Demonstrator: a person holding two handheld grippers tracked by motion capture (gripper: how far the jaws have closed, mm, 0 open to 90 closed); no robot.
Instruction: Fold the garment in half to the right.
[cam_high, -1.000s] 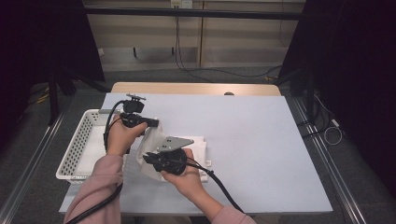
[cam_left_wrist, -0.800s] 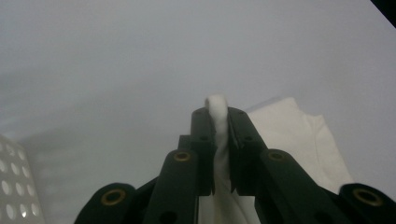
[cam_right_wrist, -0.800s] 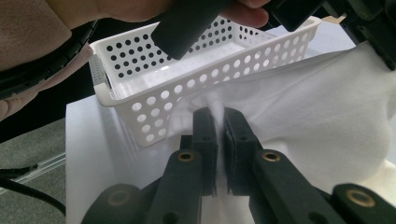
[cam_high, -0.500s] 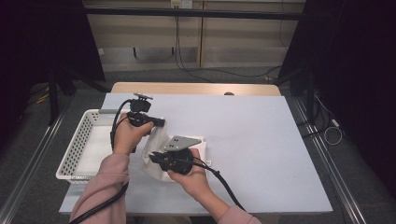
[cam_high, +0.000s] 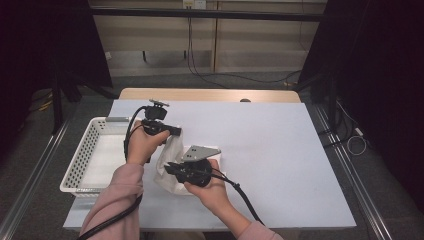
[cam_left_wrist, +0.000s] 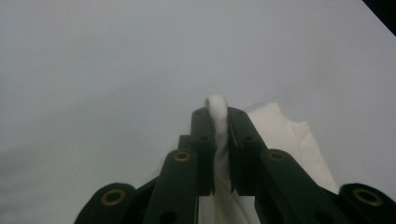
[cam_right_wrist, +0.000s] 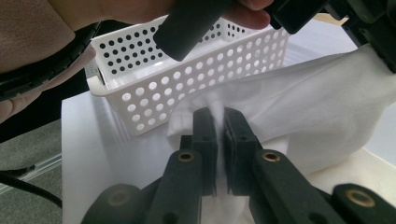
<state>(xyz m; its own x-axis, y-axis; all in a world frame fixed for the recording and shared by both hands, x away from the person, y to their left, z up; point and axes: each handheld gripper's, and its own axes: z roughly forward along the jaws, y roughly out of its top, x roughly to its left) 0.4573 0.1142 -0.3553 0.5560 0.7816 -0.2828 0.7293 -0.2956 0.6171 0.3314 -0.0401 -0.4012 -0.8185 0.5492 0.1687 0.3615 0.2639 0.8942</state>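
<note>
While the white cloth (cam_high: 169, 165) hangs stretched between two grips, its long axis runs on a slant, from a raised corner at the far end down to a bunched part near the person. It is held just above the tabletop (cam_high: 280, 150), beside the right wall of the white perforated basket (cam_high: 87, 150), and its lower folds seem to rest on the surface, with a further light piece lying under the right hand that cannot be told apart from it. The left hand-held gripper (cam_high: 176, 132) has its jaws closed almost fully on the upper corner; in the left gripper view a small tuft of the cloth (cam_left_wrist: 217, 105) pokes out past the pinched tips (cam_left_wrist: 218, 114). The right hand-held gripper (cam_high: 167, 167) is likewise nearly closed, clamped on the lower part of the cloth (cam_right_wrist: 289, 107), and the right gripper view looks along its jaws straight at the basket (cam_right_wrist: 196, 70) close behind the fabric. So the basket lies to the left of the cloth, nearer the left hand than the right. A likely next move is to carry the cloth sideways over the near rim, and for that the left hand would lead while the right follows, keeping the hanging folds clear of the wall.
</note>
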